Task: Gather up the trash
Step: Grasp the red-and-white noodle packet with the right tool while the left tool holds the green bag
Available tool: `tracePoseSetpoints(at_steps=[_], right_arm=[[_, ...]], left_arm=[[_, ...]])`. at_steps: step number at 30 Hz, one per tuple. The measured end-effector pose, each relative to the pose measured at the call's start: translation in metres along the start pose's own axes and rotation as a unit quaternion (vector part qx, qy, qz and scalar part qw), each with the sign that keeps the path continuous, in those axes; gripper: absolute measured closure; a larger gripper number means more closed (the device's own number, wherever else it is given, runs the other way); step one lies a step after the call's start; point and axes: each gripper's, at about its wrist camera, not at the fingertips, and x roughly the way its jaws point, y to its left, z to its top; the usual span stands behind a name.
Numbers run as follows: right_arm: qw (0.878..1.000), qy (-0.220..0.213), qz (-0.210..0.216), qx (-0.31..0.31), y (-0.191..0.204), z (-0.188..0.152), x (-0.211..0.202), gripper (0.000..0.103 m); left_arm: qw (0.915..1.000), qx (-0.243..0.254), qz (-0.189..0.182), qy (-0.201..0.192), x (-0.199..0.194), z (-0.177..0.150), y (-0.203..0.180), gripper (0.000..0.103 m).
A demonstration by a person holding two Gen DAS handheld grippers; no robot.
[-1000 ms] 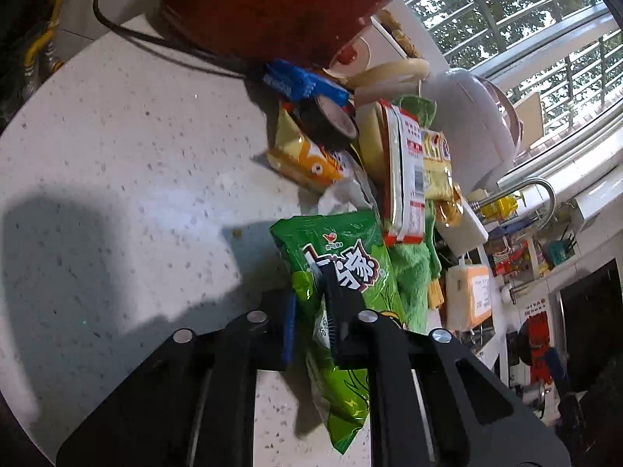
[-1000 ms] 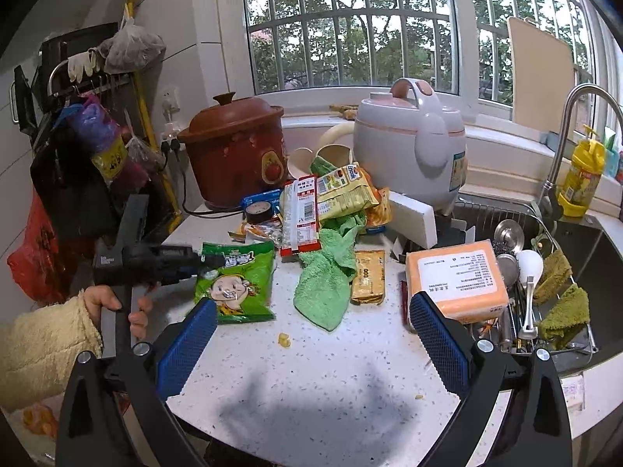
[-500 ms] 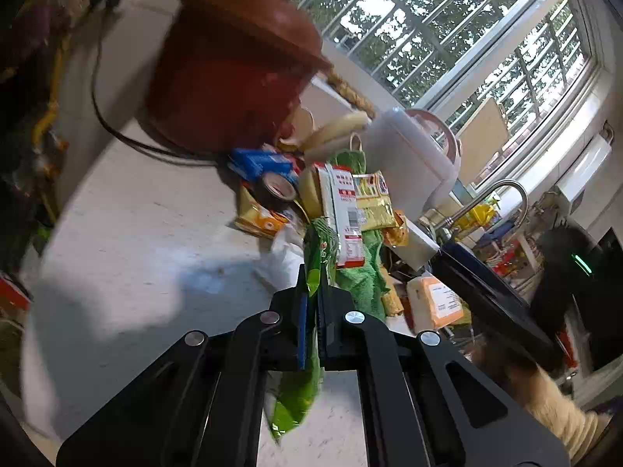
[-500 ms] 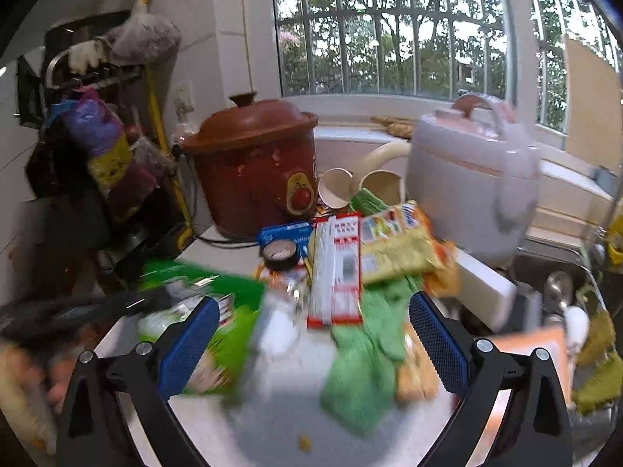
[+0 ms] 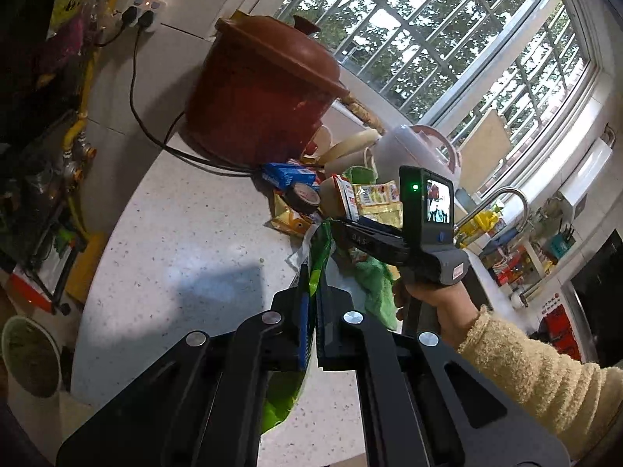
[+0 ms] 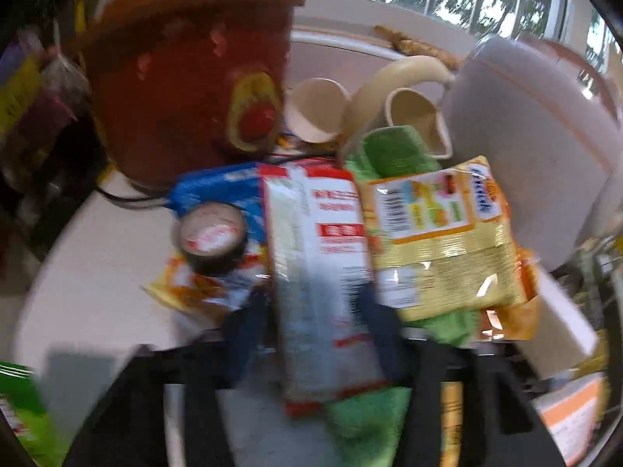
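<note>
My left gripper (image 5: pixel 311 299) is shut on a green snack bag (image 5: pixel 322 245), which hangs edge-on from the jaws above the white counter (image 5: pixel 187 241). The bag's lower part droops under the fingers. In the blurred right wrist view, my right gripper (image 6: pixel 315 323) is closing around a red and white packet (image 6: pixel 323 272) in the litter pile. Its blue pads touch both long edges. The left wrist view shows a hand in a cream sleeve (image 5: pixel 521 366) holding that gripper over the pile. A corner of the green bag (image 6: pixel 19 408) shows at the lower left.
A brown crock pot (image 6: pixel 187 78) and a pale rice cooker (image 6: pixel 537 136) stand behind the pile. Around the packet lie a tape roll (image 6: pixel 212 237), a blue pack (image 6: pixel 218 183), a yellow packet (image 6: pixel 440 233), a green cloth (image 6: pixel 366 420) and cups (image 6: pixel 315 113). A pail (image 5: pixel 27 354) sits below the counter's left edge.
My left gripper has risen off the counter with the green bag pinched in it. My right gripper moved forward and down into the pile, and its wide jaws narrowed around the red and white packet.
</note>
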Motion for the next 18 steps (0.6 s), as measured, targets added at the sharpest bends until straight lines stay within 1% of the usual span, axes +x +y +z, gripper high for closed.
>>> tracePoseSetpoints(at_steps=[1,2,4,7,9,10,13,15,18], right_arm=[[1.000,-0.003,0.004,0.003,-0.001,0.000,-0.003,0.082],[1.000,-0.010,0.006,0.005,-0.003,0.001,-0.011,0.085],[0.999,-0.026,0.021,0.017,-0.009,0.001,-0.029,0.093],[0.996,-0.055,0.057,0.033,-0.024,-0.003,-0.065,0.094],[0.994,-0.071,0.073,0.039,-0.032,-0.006,-0.088,0.095],[0.993,-0.077,0.081,0.043,-0.035,-0.008,-0.097,0.095],[0.986,-0.097,0.120,0.063,-0.047,-0.017,-0.140,0.095],[0.982,-0.108,0.140,0.064,-0.051,-0.026,-0.166,0.095],[0.977,-0.115,0.171,0.051,-0.049,-0.046,-0.205,0.095]], left_arm=[[1.0000,0.009,0.002,-0.004,-0.002,0.001,-0.003,0.101],[0.9998,0.017,0.003,-0.005,-0.005,0.001,-0.005,0.101],[0.9995,0.031,0.004,-0.009,-0.008,0.003,-0.012,0.101],[0.9983,0.055,0.001,-0.019,-0.017,0.005,-0.025,0.101],[0.9974,0.068,-0.005,-0.025,-0.023,0.006,-0.035,0.101],[0.9971,0.070,-0.008,-0.028,-0.026,0.007,-0.039,0.102],[0.9961,0.078,-0.020,-0.037,-0.037,0.009,-0.052,0.101],[0.9950,0.086,-0.028,-0.043,-0.047,0.008,-0.060,0.101],[0.9927,0.109,-0.036,-0.038,-0.067,-0.003,-0.074,0.101]])
